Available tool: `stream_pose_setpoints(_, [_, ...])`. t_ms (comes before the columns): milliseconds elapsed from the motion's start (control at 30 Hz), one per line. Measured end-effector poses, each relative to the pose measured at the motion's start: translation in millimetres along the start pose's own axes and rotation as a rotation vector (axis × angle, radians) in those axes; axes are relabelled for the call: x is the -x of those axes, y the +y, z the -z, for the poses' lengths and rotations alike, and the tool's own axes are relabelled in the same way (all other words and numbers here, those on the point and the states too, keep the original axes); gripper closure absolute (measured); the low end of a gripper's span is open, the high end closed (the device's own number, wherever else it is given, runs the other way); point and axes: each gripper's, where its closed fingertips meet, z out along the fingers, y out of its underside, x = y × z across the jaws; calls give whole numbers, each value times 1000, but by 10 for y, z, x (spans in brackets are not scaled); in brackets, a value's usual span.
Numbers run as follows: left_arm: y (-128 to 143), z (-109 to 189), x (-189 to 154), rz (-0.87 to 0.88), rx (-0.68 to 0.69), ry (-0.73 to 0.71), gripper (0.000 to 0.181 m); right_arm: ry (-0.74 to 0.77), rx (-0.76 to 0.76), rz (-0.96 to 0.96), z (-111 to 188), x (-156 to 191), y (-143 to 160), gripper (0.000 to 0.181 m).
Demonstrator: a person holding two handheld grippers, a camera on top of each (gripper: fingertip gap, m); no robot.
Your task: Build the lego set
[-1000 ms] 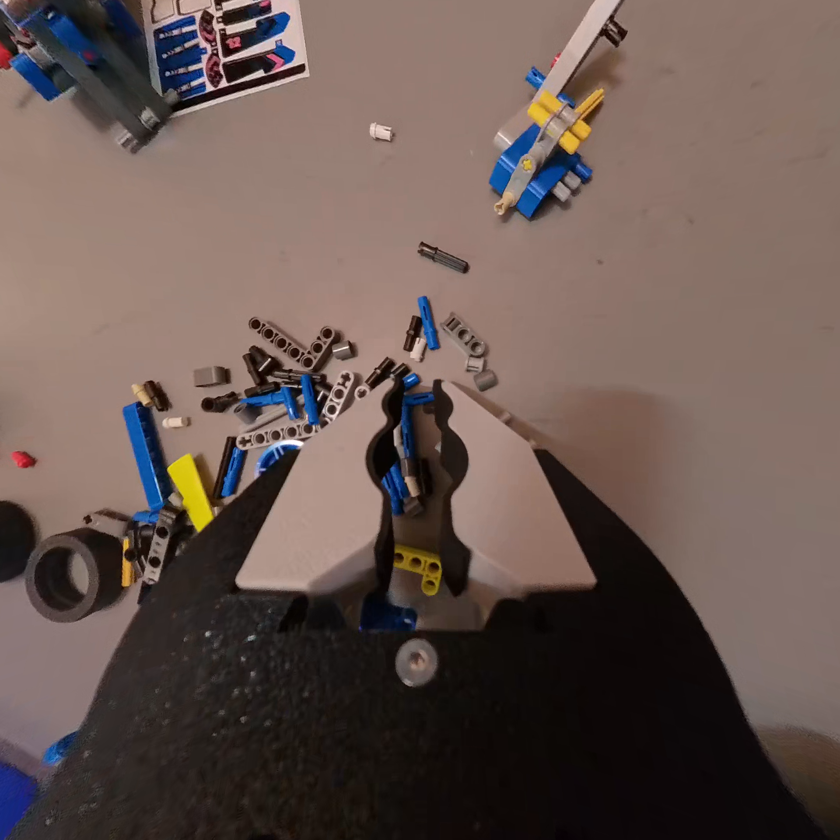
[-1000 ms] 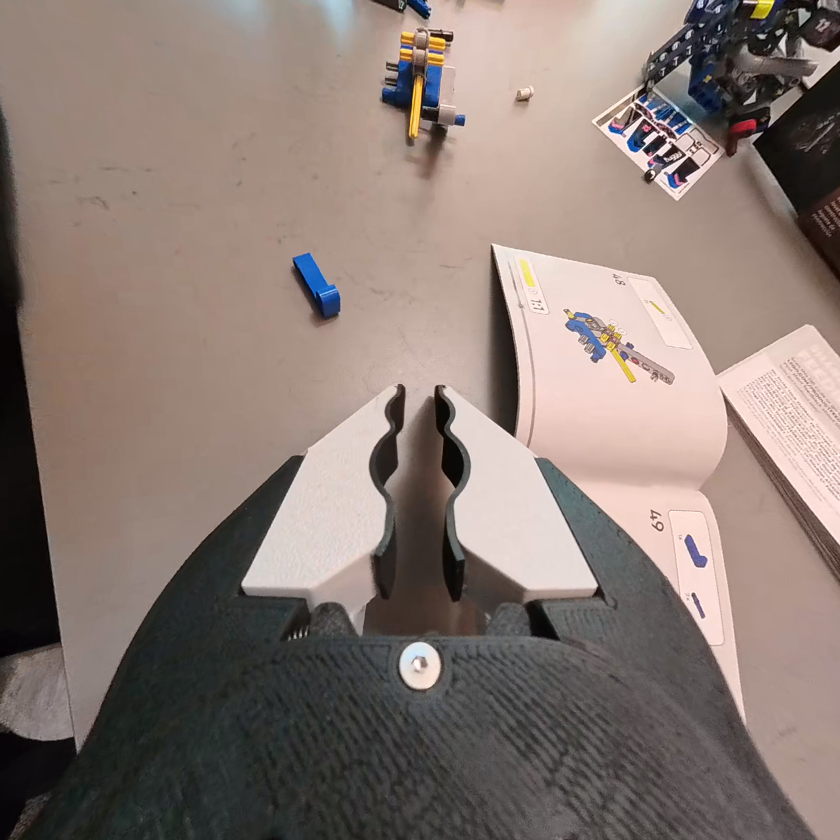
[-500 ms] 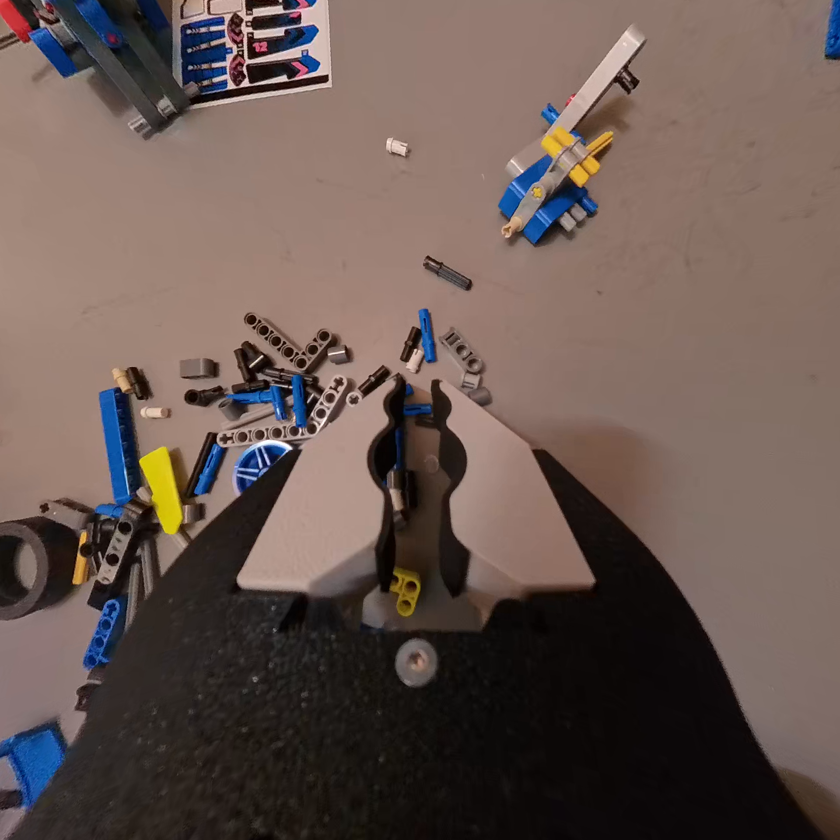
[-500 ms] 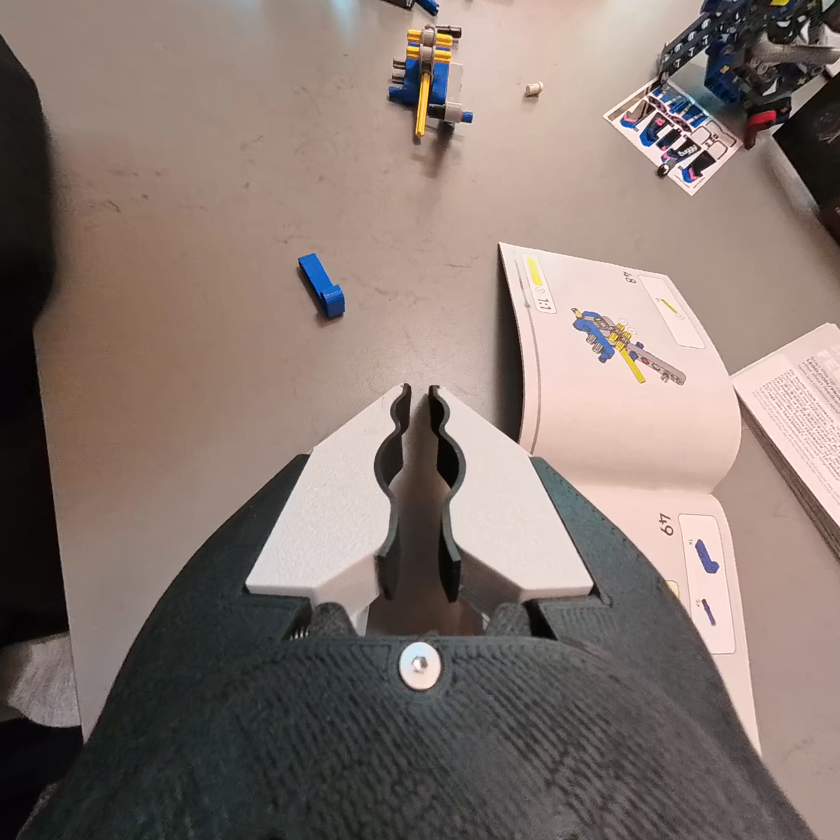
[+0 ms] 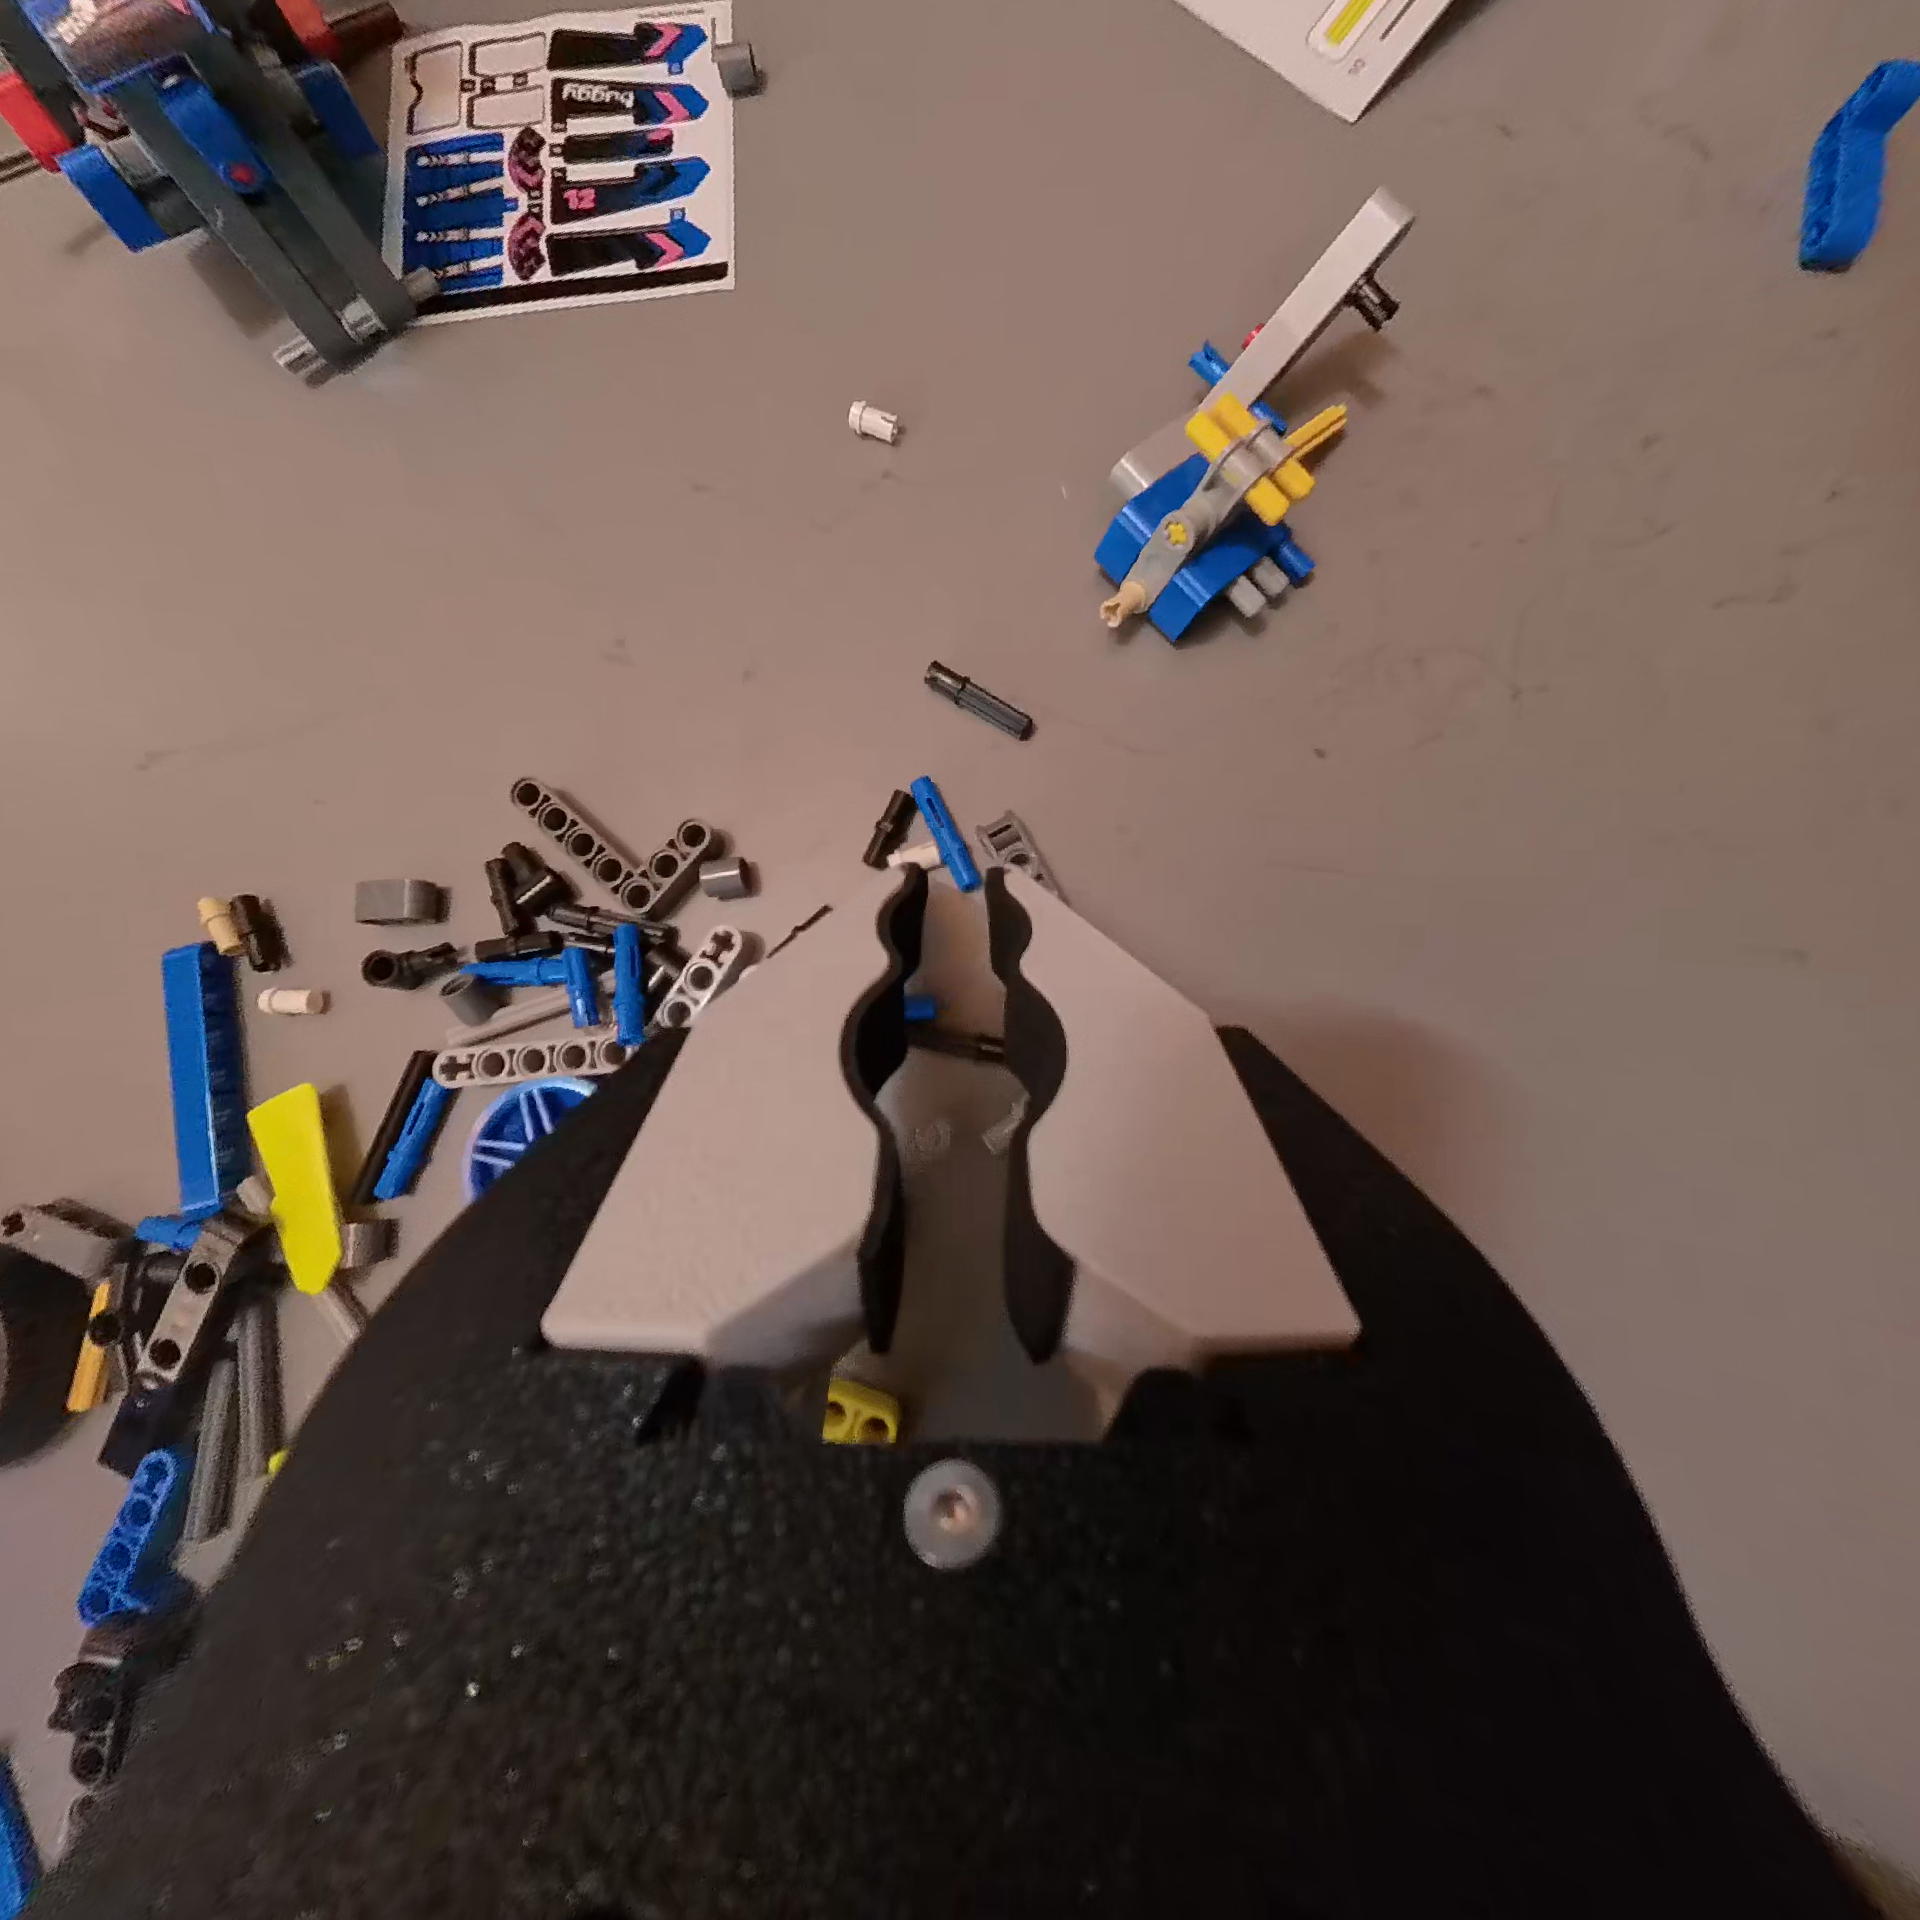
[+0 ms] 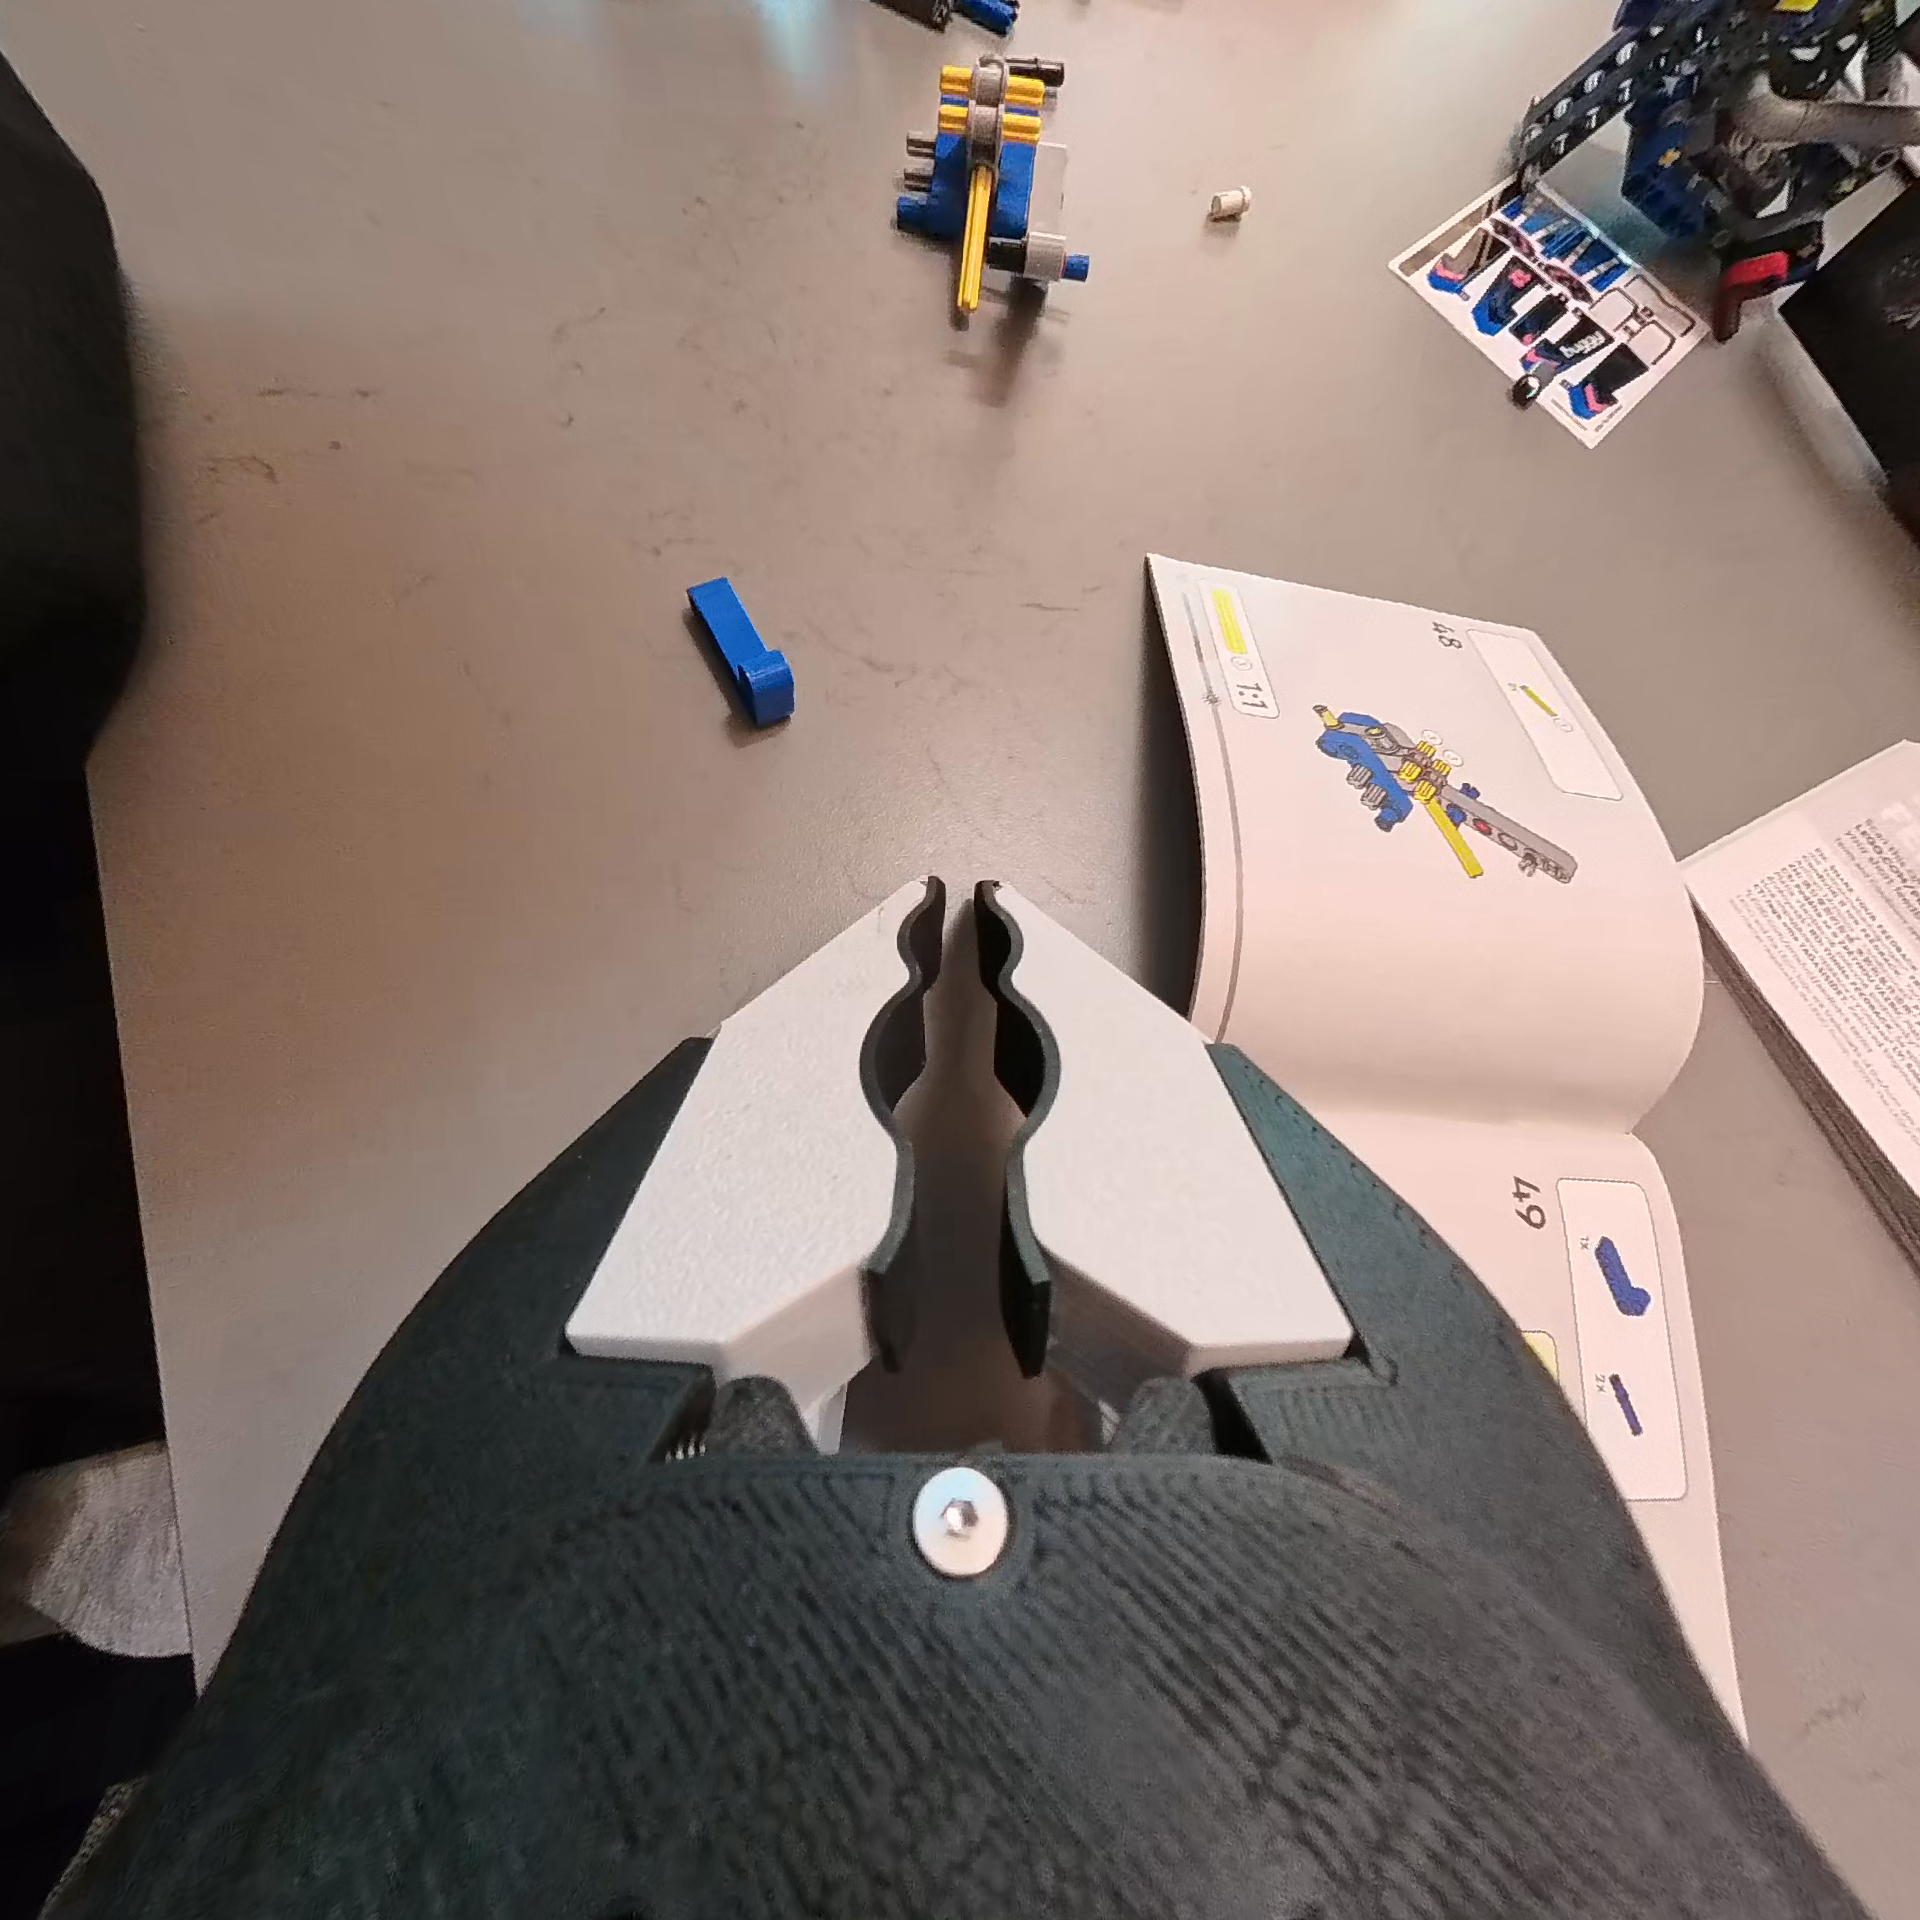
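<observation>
My left gripper point(image 5: 954, 885) hovers over the far edge of a pile of loose Lego parts point(image 5: 582, 935), jaws a little apart and empty. A blue pin point(image 5: 943, 831) lies just beyond its tips and a black pin point(image 5: 977, 701) farther on. A small blue, yellow and grey sub-assembly point(image 5: 1216, 499) stands ahead to the right; it also shows in the right wrist view point(image 6: 987, 177). My right gripper point(image 6: 958, 891) is almost fully shut and empty above bare table. A blue bent beam point(image 6: 740, 652) lies ahead of it to the left.
An open instruction booklet point(image 6: 1455, 883) lies right of the right gripper, with a second booklet point(image 6: 1849, 935) beside it. A sticker sheet point(image 5: 566, 156) and a larger blue and grey build point(image 5: 197, 177) sit at the far left. The table edge point(image 6: 104, 831) runs along the left. Spacing between my two grippers at the tips: around 25 cm. From my left tips it is roughly 4 cm to the black pin point(image 5: 977, 701); from my right, 25 cm.
My left gripper has moved forward over the pile, toward the pins and the sub-assembly. My right gripper's jaws have closed from a clear gap to a thin slit.
</observation>
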Motion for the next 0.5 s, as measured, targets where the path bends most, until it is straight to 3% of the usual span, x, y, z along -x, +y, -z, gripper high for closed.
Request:
stream_pose_setpoints(367, [22, -41, 14, -14, 29, -48, 180, 4, 0, 4, 1, 1, -1, 177])
stream_pose_setpoints(500, [-141, 111, -65, -72, -43, -57, 180, 6, 0, 5, 1, -1, -1, 176])
